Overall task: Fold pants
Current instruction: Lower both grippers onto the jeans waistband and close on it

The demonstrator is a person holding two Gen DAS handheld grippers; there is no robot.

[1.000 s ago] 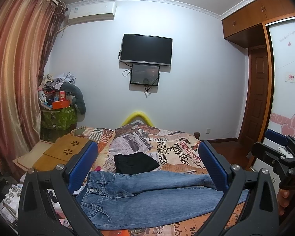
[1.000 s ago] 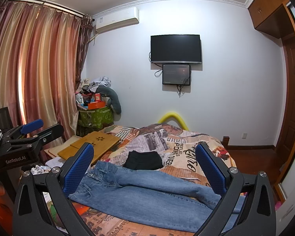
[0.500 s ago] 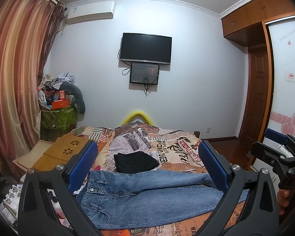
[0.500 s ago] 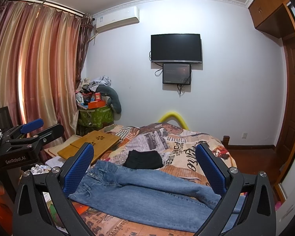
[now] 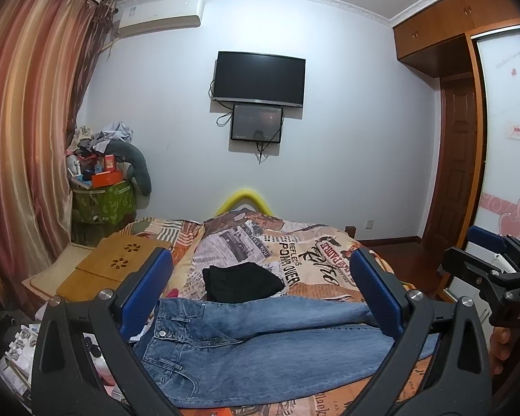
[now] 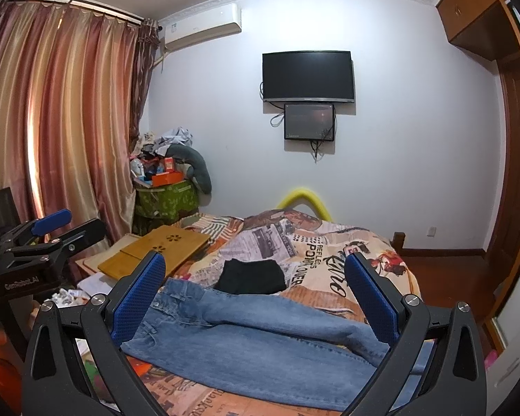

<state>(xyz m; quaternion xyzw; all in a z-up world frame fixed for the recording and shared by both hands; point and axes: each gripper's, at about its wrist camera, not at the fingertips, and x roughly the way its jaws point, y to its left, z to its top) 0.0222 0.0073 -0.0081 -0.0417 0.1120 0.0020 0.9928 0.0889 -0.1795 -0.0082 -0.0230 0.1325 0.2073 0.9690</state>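
Observation:
Blue jeans (image 5: 260,346) lie spread flat across the near end of the bed, waistband at the left and legs running right; they also show in the right wrist view (image 6: 260,339). My left gripper (image 5: 260,294) is open and empty, held above the jeans. My right gripper (image 6: 256,293) is open and empty, held above the jeans too. The right gripper appears at the right edge of the left wrist view (image 5: 485,263), and the left gripper at the left edge of the right wrist view (image 6: 48,232).
A folded black garment (image 5: 241,281) lies on the patterned bedspread (image 5: 312,253) just beyond the jeans. A wooden lap desk (image 5: 111,267) sits at the bed's left. A cluttered green bin (image 5: 104,201) stands by the curtain. A wardrobe (image 5: 502,173) is at the right.

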